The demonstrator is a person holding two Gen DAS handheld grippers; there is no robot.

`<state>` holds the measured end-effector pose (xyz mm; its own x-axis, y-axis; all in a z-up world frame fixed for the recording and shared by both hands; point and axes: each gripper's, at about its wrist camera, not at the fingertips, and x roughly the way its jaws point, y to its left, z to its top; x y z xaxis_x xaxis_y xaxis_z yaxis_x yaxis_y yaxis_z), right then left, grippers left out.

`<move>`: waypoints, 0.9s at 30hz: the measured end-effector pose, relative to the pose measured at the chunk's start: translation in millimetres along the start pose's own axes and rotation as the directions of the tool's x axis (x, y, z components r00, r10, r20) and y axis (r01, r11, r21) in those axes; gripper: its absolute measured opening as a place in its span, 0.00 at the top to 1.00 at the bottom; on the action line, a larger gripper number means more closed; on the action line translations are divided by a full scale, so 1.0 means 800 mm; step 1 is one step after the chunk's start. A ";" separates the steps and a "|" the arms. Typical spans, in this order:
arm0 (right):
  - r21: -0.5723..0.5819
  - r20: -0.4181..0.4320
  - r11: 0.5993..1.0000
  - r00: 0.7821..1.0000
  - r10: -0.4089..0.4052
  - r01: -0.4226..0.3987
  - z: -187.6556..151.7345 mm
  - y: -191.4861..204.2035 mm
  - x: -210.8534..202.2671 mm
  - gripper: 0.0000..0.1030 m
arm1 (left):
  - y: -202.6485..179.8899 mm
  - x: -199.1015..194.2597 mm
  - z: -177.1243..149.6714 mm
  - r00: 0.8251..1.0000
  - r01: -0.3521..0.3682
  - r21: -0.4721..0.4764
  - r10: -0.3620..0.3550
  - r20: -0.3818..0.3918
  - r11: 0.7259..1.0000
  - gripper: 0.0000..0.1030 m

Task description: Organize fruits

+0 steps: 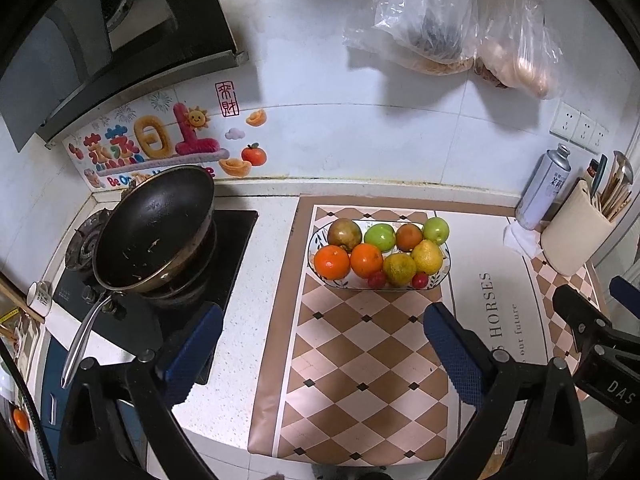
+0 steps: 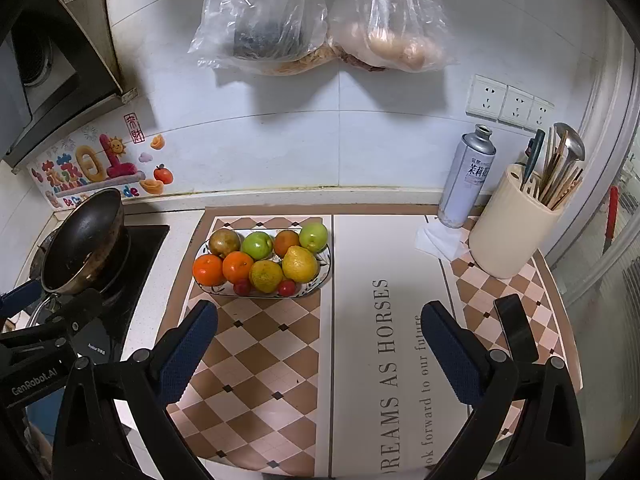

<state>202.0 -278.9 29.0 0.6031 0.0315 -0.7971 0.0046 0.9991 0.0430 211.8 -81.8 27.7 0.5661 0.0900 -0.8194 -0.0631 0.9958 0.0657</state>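
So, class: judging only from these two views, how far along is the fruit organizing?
Done: all visible fruit sits together in the plate: oranges, green apples, a lemon, small red fruits. Whether that is the start or the finish cannot be told. In hand: nothing; the left gripper and right gripper are open above the mat. Left: any sorting.

The wok (image 1: 154, 227) looked matt black metal, the fruit plate (image 1: 442, 270) glossy ceramic, the hanging bags (image 2: 264, 12) crinkled clear plastic.
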 end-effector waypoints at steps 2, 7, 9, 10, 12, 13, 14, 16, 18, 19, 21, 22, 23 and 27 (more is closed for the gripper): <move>0.000 0.001 1.000 1.000 -0.001 0.001 0.000 -0.002 -0.001 0.00 | 0.001 -0.001 0.000 1.000 -0.003 -0.005 0.003 0.003 1.000 0.00; 0.000 0.004 1.000 1.000 -0.003 0.003 -0.001 -0.004 -0.005 0.00 | 0.004 -0.004 -0.001 1.000 -0.005 -0.012 0.005 0.010 1.000 0.00; -0.001 0.005 1.000 1.000 -0.002 0.002 -0.001 -0.004 -0.005 0.00 | 0.004 -0.005 -0.002 1.000 -0.008 -0.013 0.008 0.011 1.000 0.00; -0.001 0.004 1.000 1.000 -0.002 0.002 -0.001 -0.004 -0.005 0.00 | 0.004 -0.005 -0.002 1.000 -0.008 -0.014 0.008 0.012 1.000 0.00; -0.001 0.004 1.000 1.000 -0.004 0.004 -0.001 -0.004 -0.005 0.00 | 0.004 -0.005 -0.002 1.000 -0.007 -0.015 0.007 0.013 1.000 0.00; -0.002 0.004 1.000 1.000 -0.004 0.004 -0.002 -0.004 -0.007 0.00 | 0.005 -0.005 -0.002 1.000 -0.006 -0.011 0.006 0.013 1.000 0.00; -0.001 0.004 1.000 1.000 -0.004 0.004 -0.002 -0.004 -0.007 0.00 | 0.004 -0.005 -0.002 1.000 -0.005 -0.012 0.006 0.016 1.000 0.00; -0.002 0.004 1.000 1.000 -0.003 0.003 -0.002 -0.004 -0.007 0.00 | 0.004 -0.007 -0.002 1.000 -0.007 -0.013 0.007 0.016 1.000 0.00; -0.002 0.005 1.000 1.000 -0.005 0.005 -0.002 -0.004 -0.007 0.00 | 0.004 -0.008 -0.002 1.000 -0.007 -0.015 0.008 0.020 1.000 0.00; -0.002 0.004 1.000 1.000 -0.003 0.003 -0.002 -0.004 -0.007 0.00 | 0.003 -0.008 -0.002 1.000 -0.008 -0.016 0.008 0.021 1.000 0.00; -0.001 0.005 1.000 1.000 -0.004 0.004 -0.002 -0.004 -0.007 0.00 | 0.003 -0.010 -0.002 1.000 -0.009 -0.017 0.009 0.022 1.000 0.00; -0.001 0.005 1.000 1.000 -0.002 0.002 -0.002 -0.004 -0.007 0.00 | 0.003 -0.009 -0.002 1.000 -0.008 -0.016 0.008 0.021 1.000 0.00; 0.000 0.006 1.000 1.000 -0.001 0.001 -0.003 -0.005 -0.009 0.00 | 0.003 -0.010 -0.002 1.000 -0.008 -0.017 0.008 0.022 1.000 0.00; -0.001 0.006 1.000 1.000 0.002 -0.002 -0.004 -0.005 -0.011 0.00 | 0.003 -0.011 -0.003 1.000 -0.010 -0.013 0.011 0.026 1.000 0.00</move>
<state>194.4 -282.9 33.7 0.6081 0.0333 -0.7931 0.0025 0.9990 0.0438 205.0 -80.3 33.8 0.5868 0.1011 -0.8034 -0.0798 0.9946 0.0669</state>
